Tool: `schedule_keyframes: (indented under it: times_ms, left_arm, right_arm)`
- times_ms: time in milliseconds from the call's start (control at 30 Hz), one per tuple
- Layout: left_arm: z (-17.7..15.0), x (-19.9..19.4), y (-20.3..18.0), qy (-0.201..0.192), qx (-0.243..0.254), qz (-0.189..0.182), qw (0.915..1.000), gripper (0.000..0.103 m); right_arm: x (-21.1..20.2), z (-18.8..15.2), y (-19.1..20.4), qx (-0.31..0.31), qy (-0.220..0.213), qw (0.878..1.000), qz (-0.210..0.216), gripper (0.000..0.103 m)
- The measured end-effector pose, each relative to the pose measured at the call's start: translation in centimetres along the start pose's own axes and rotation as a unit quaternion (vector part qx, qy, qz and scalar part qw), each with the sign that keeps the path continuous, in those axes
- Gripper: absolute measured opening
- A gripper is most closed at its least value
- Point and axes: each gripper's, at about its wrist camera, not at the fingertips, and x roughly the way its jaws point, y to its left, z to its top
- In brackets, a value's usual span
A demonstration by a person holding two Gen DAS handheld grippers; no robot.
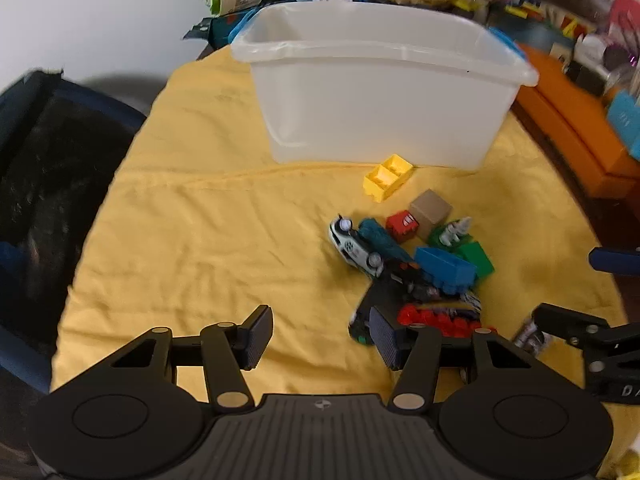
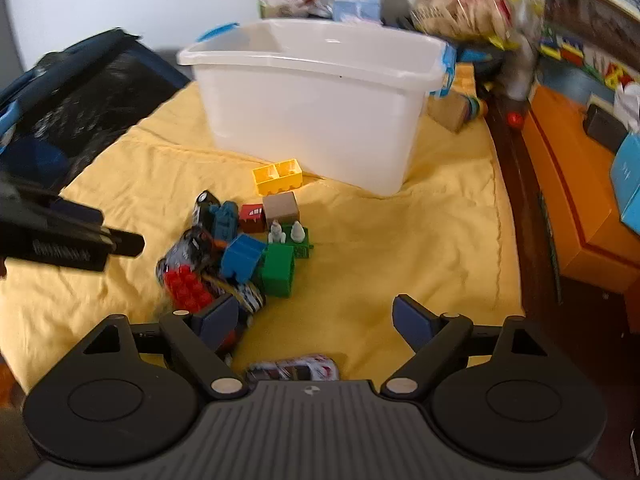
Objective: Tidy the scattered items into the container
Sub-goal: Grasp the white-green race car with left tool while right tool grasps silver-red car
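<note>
We hold both tongs, left [image 1: 320, 338] and right [image 2: 316, 320], released and empty, angled down over the toy pile [image 1: 416, 264] just in front of the empty container [image 1: 384, 80], so either can start picking.

Left gripper [image 1: 318, 338] and right gripper [image 2: 314, 322] both tilt downward — jaws spread, nothing between.
</note>
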Motion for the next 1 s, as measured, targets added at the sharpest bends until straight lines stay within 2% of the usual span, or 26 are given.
schedule_keyframes:
  times_ms: [33, 100, 133, 200, 267, 367, 467, 567, 600, 700, 767, 800, 833, 867, 900, 1000]
  left_arm:
    - [-0.6, -0.1, 0.0, 0.002, 0.008, 0.01, 0.9999, 0.05]
    - [-1.6, -0.4, -0.2, 0.001, 0.026, 0.029, 0.9992, 0.005]
    - [-2.0, -0.3, -0.3, 0.006, 0.03, 0.029, 0.9991, 0.005]
    - [-2.4, -0.1, -0.5, 0.026, 0.029, 0.006, 0.9992, 0.005]
    - [-2.6, -0.4, -1.5, 0.022, 0.046, -0.005, 0.9987, 0.004]
    - [-2.9, -0.7, -3.5, 0.015, 0.077, -0.02, 0.9967, 0.002]
    - [-3.1, 0.1, -4.3, 0.035, 0.072, -0.033, 0.9963, 0.002]
    - [-3.5, 1.2, -4.4, 0.046, 0.056, -0.044, 0.9964, 0.002]
    - [-3.6, 1.4, -4.4, 0.049, 0.05, -0.051, 0.9963, 0.003]
    - [-3.4, 2.3, -4.6, 0.063, 0.031, -0.078, 0.9945, 0.004]
    - [-3.4, 1.8, -5.0, 0.052, 0.032, -0.072, 0.9956, 0.005]
    - [-3.3, 1.1, -5.2, 0.044, 0.034, -0.067, 0.9962, 0.005]
    - [-3.3, 0.4, -5.3, 0.037, 0.038, -0.066, 0.9964, 0.005]
    - [-3.3, -0.3, -5.5, 0.03, 0.044, -0.07, 0.9961, 0.005]
    - [-3.3, -1.1, -5.7, 0.024, 0.054, -0.084, 0.9947, 0.005]
    - [-3.5, -2.5, -6.9, 0.013, 0.081, -0.131, 0.988, 0.007]
  right_arm:
    - [-0.2, -0.5, -0.3, -0.006, 0.004, 1.0, 0.011, 0.076]
    - [-0.6, -1.2, -0.9, -0.009, 0.012, 0.999, 0.029, 0.054]
    - [-0.7, -1.4, -0.9, -0.016, 0.018, 0.999, 0.033, 0.051]
    - [-0.6, -1.8, -0.6, -0.05, 0.029, 0.998, 0.035, 0.046]
    - [-0.3, -2.0, -0.1, -0.088, 0.038, 0.995, 0.031, 0.042]
    - [0.0, -2.3, 0.4, -0.135, 0.044, 0.989, 0.049, 0.041]
    - [0.5, -2.8, 1.4, -0.194, 0.057, 0.977, 0.061, 0.041]
    - [0.9, -3.4, 1.8, -0.256, 0.058, 0.963, 0.06, 0.043]
    - [1.0, -3.5, 1.9, -0.278, 0.052, 0.957, 0.06, 0.049]
    - [1.7, -3.7, 2.1, -0.338, 0.043, 0.937, 0.082, 0.055]
    - [2.5, -3.8, 2.7, -0.375, 0.053, 0.921, 0.094, 0.055]
    - [2.8, -3.9, 2.9, -0.383, 0.052, 0.917, 0.099, 0.053]
    - [3.2, -3.9, 3.1, -0.379, 0.053, 0.918, 0.101, 0.049]
    - [3.5, -3.7, 3.0, -0.364, 0.052, 0.925, 0.097, 0.044]
    - [3.6, -3.4, 2.8, -0.344, 0.051, 0.933, 0.089, 0.035]
    - [4.0, -2.1, 1.3, -0.249, 0.069, 0.964, 0.055, 0.024]
